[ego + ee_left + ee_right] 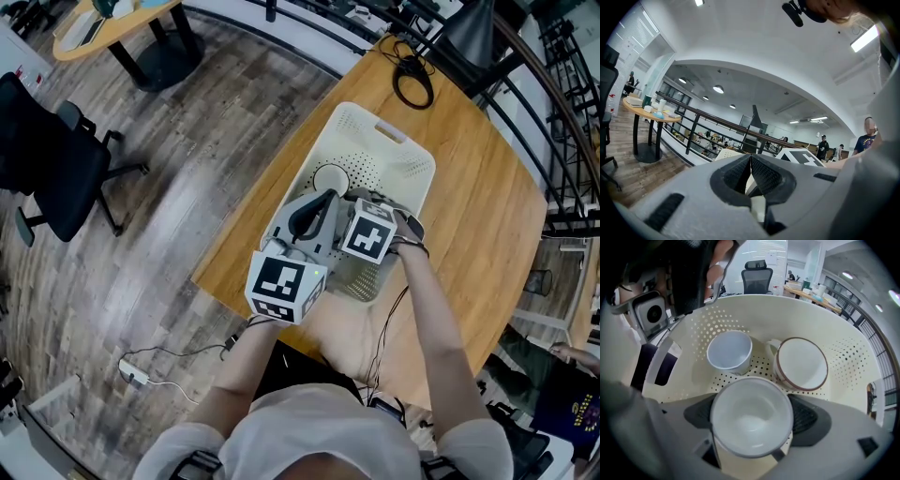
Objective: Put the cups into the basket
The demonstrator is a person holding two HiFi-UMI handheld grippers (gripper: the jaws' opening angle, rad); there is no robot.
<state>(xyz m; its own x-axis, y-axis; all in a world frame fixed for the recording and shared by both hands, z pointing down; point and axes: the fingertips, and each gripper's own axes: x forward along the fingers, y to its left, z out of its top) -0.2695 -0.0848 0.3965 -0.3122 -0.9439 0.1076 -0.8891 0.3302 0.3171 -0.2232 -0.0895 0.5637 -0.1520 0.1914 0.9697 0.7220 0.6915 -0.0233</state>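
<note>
The white perforated basket [398, 150] stands on the wooden table. In the right gripper view my right gripper [752, 414] is shut on a white cup [751, 420], held upright just above the basket floor [759, 366]. Beyond it, two cups stand in the basket: a pale cup [730, 351] on the left and a brown-rimmed cup [801, 363] on the right. In the head view one cup [330, 178] shows past the grippers. My left gripper [317, 208] hovers over the basket's near left side, jaws shut with nothing between them [750, 157], pointing level out into the room.
The table [487, 216] has a black cable [412, 80] at its far end. On the floor to the left are an office chair [56, 159], a round table [112, 28] and a power strip [133, 373]. A railing runs behind the table.
</note>
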